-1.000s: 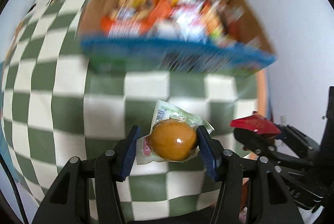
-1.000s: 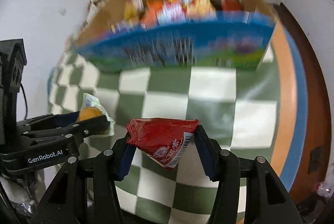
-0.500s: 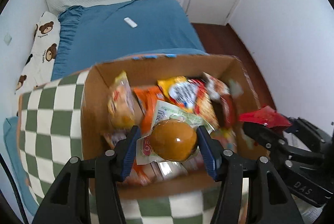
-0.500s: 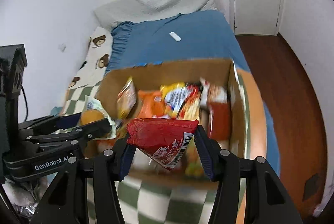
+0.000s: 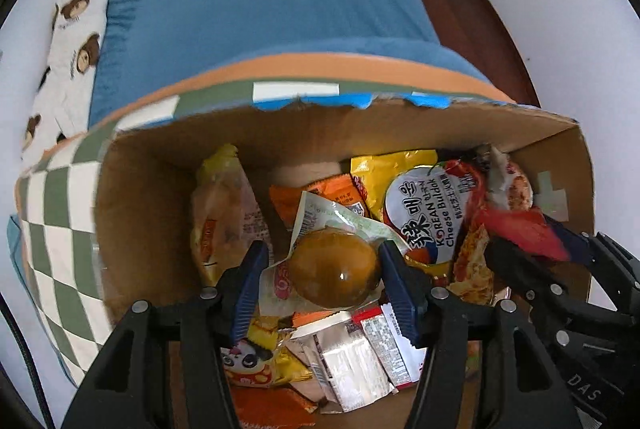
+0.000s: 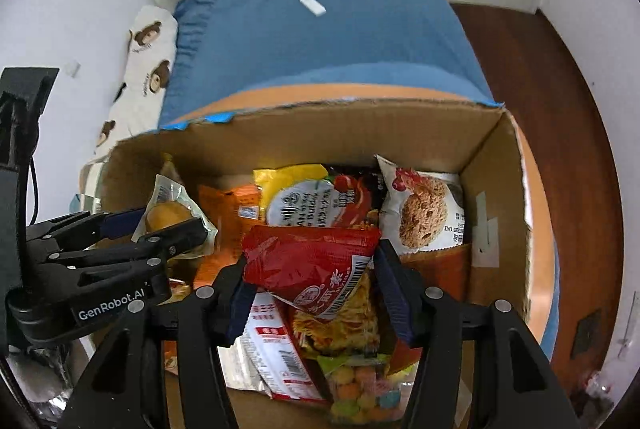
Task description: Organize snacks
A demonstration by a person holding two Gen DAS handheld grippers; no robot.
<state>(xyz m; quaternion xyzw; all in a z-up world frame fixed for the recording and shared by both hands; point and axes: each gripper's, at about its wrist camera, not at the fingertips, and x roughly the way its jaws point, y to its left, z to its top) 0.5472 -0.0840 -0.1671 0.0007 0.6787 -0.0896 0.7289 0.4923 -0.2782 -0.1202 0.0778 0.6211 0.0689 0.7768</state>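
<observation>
Left hand-held gripper [image 5: 322,279] grasping a wrapped brown egg [image 5: 334,269] above the left half of the open cardboard box [image 5: 136,197]; right hand-held gripper [image 6: 312,287] clenched on a red snack packet [image 6: 308,261] over the box's middle, near the noodle pack [image 6: 308,205] and cookie pack [image 6: 424,213]. Blue bed [image 6: 320,41] beyond

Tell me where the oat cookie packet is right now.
In the right wrist view, the oat cookie packet stands in the cardboard box's far right corner, beside the Buldak noodle pack.
</observation>
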